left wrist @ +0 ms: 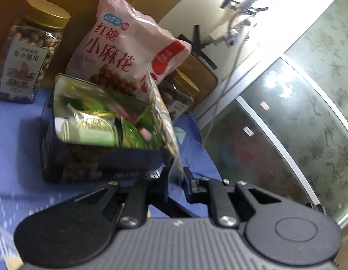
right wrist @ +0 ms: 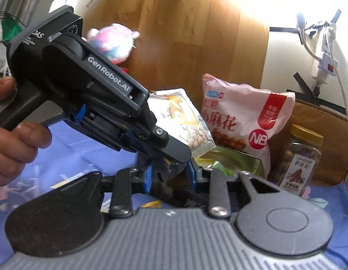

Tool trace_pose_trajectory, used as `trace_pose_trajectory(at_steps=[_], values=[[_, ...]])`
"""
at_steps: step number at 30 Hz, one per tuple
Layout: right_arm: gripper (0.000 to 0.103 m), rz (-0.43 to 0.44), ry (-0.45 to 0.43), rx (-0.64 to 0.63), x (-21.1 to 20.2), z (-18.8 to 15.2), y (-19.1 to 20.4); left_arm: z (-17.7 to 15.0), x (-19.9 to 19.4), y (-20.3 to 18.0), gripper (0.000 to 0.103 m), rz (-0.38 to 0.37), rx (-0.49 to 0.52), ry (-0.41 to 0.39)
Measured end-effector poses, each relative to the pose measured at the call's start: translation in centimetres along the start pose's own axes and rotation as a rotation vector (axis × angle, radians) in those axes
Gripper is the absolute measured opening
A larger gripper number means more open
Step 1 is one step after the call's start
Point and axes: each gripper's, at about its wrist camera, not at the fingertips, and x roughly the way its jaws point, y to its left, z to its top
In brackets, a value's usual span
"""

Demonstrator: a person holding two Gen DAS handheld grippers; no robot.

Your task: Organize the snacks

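Note:
My left gripper is shut on a clear snack packet with pale nuts inside, held edge-on over the right side of an open tin box full of green-wrapped snacks. In the right wrist view the left gripper holds the same packet by its lower corner. My right gripper sits just below it, blue fingertips apart around the packet's bottom corner; contact is unclear.
A pink bag of fried dough twists leans behind the tin. Gold-lidded nut jars stand at the left and the right. A blue cloth covers the table. A wooden board stands behind.

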Motion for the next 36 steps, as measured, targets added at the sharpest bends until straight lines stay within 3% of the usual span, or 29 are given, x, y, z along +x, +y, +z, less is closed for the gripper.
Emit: trace_pose_trajectory(at_steps=[4, 6, 7, 13, 18, 23, 31, 36], values=[[0.036, -0.027, 0.036, 0.008, 2.8, -0.2, -1.0, 1.8, 2.1, 1.4, 0.017, 0.050, -0.020, -0.005], [0.042, -0.089, 0.033, 0.011, 3.8, -0.5, -1.4, 2.5, 2.5, 2.1, 0.030, 0.102, -0.040, -0.031], [0.042, -0.131, 0.025, 0.012, 3.9, -0.6, -1.6, 2.7, 2.4, 2.3, 0.042, 0.137, -0.052, -0.049], [0.042, -0.127, 0.033, 0.117, 3.4, -1.5, -3.2, 2.4, 1.5, 2.0, 0.041, 0.252, 0.002, -0.092], [0.042, -0.107, 0.031, 0.171, 1.8, -1.5, -3.6, 1.1, -0.5, 0.1, 0.045, 0.259, 0.057, -0.122], [0.042, -0.078, 0.082, 0.309, -0.1, -3.1, -4.7, -1.6, -2.3, -1.0, 0.045, 0.277, 0.097, -0.119], [0.042, 0.043, 0.211, 0.443, -1.5, -5.5, -4.1, -6.4, -2.7, 0.8, 0.045, 0.248, -0.001, -0.013], [0.048, 0.118, 0.295, 0.391, -2.9, -6.3, -1.4, -9.0, -2.1, 1.0, 0.045, 0.217, -0.028, 0.065]])
